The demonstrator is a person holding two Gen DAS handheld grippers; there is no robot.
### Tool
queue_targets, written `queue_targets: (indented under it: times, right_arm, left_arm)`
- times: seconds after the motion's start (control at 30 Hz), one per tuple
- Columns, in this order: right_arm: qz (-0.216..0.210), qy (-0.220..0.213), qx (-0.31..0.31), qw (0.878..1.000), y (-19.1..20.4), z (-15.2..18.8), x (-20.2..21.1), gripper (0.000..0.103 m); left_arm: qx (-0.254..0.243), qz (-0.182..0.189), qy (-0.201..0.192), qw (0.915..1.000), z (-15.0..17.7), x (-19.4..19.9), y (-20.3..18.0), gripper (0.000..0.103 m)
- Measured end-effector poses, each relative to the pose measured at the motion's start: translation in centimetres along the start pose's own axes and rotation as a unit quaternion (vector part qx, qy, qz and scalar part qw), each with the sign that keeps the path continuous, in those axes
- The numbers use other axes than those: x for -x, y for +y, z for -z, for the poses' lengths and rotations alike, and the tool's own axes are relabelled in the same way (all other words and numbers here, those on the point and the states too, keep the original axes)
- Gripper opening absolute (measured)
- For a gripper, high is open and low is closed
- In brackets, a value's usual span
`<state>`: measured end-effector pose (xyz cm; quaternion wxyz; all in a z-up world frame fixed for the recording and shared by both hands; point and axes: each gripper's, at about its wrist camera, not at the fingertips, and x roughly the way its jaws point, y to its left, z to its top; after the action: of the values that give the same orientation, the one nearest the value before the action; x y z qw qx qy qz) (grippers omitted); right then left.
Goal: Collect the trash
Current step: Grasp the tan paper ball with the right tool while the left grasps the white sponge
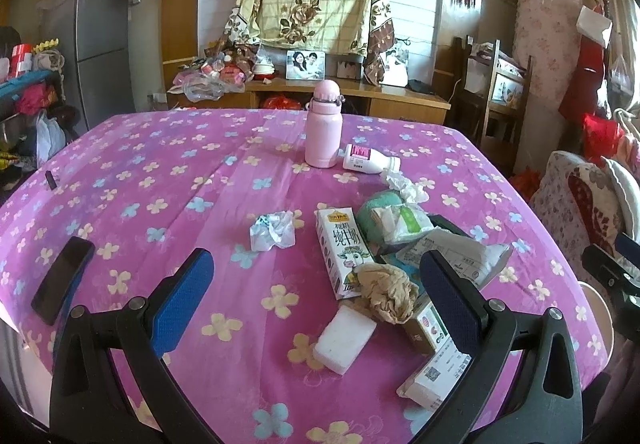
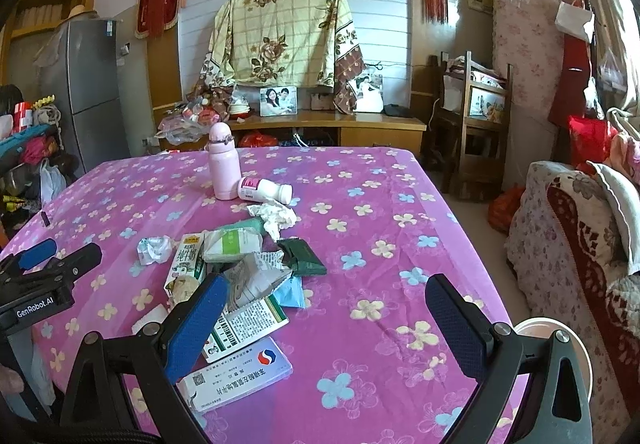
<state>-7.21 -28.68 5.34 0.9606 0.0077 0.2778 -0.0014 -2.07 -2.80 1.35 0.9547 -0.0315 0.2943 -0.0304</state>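
Both grippers hover above the near edge of the table (image 1: 120, 147) with nothing between their fingers: the left gripper (image 1: 316, 284) is spread wide over the white block (image 1: 344, 340) and the crumpled brown paper (image 1: 386, 294), and the right gripper (image 2: 326, 312) is spread wide beside the flat medicine boxes (image 2: 240, 368).

The trash lies in one loose heap at the table's middle, so the nearest risk is a grab that drags neighbours. The boxes overlap and lie flat on soft cloth; a finger sliding under one would likely bunch the cloth or push the box off the near edge.

Further in, the milk carton (image 1: 340, 248) touches the brown paper and the tissue pack (image 1: 396, 222), so lifting one may tip the others. The phone (image 1: 60, 278) (not trash, I judge) sits close to the left finger and could be knocked.

Farthest, the fallen white bottle (image 1: 370, 158) rests against the pink flask (image 1: 323, 123); it may roll, or topple the flask.
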Motion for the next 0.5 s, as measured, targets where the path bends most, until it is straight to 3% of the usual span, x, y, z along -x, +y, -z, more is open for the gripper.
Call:
queue_targets:
  times: [0.23, 0.5]
  right_arm:
    - [-0.003, 0.015, 0.006, 1.0, 0.1, 0.3, -0.7, 0.099]
    - [-0.009, 0.042, 0.012, 0.999, 0.0, 1.4, -2.1, 0.099]
  left_arm:
    - [-0.002, 0.0, 0.019, 0.9998, 0.4, -0.8, 0.6, 0.102]
    - [-0.011, 0.016, 0.078, 0.9968, 2.1, -2.9, 2.1, 0.102]
